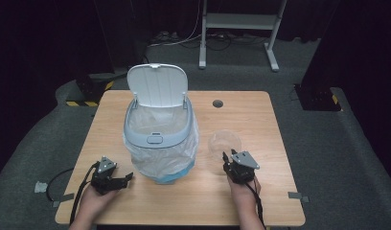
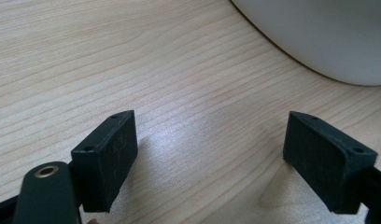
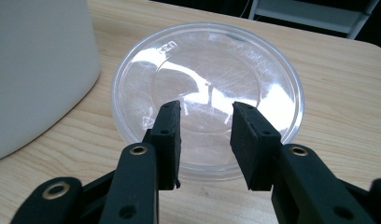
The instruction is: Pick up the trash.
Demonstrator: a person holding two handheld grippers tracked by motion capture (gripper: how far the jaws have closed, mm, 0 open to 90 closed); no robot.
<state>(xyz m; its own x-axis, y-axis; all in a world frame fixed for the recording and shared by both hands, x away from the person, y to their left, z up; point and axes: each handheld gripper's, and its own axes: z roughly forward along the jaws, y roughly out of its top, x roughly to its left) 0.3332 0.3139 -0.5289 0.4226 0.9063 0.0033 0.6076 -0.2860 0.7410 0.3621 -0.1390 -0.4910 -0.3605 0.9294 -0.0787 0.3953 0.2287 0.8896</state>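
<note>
Your right gripper [image 3: 205,140] narrow, empty, over clear round plastic lid [image 3: 207,93]; white lidded bin [image 1: 159,139] open at 9 o'clock, ready for drop. Left gripper [image 2: 209,154] wide, idle.

The high view looked forward and down from above the table's [image 1: 241,191] near edge, while each gripper view sat low and close over the wood, both sharing with it the white bin [image 1: 160,139] [image 2: 328,37] [image 3: 39,70] at centre.
</note>
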